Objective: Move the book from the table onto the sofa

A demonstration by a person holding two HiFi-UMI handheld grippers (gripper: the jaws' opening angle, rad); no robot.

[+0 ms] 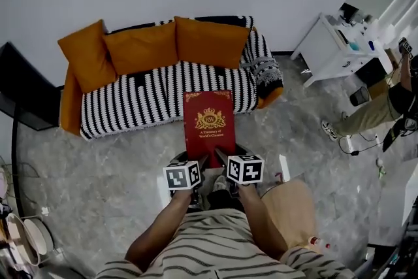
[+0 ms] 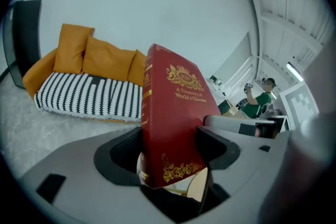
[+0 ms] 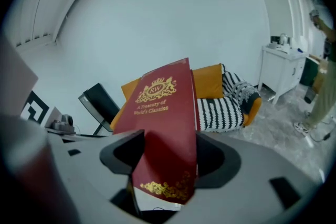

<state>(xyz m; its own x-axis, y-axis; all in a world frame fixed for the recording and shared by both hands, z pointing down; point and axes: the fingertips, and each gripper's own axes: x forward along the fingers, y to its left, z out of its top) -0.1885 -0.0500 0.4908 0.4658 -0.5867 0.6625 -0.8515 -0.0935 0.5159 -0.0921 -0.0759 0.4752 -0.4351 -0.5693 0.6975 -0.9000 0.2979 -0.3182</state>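
Observation:
A red hardcover book (image 1: 209, 125) with gold lettering is held in the air in front of the sofa (image 1: 163, 95), its far end over the sofa's striped front edge. My left gripper (image 1: 196, 164) is shut on the book's near left corner and my right gripper (image 1: 222, 160) on its near right corner. In the left gripper view the book (image 2: 170, 123) stands up between the jaws. In the right gripper view the book (image 3: 163, 134) also fills the jaw gap. The sofa has a black and white striped cover and orange cushions (image 1: 147, 46).
A black panel (image 1: 23, 91) stands left of the sofa. A white desk (image 1: 333, 49) with small items is at the right, with a person (image 1: 379, 108) beside it. Grey marble floor (image 1: 98, 166) lies between me and the sofa. Plates (image 1: 29, 235) sit at lower left.

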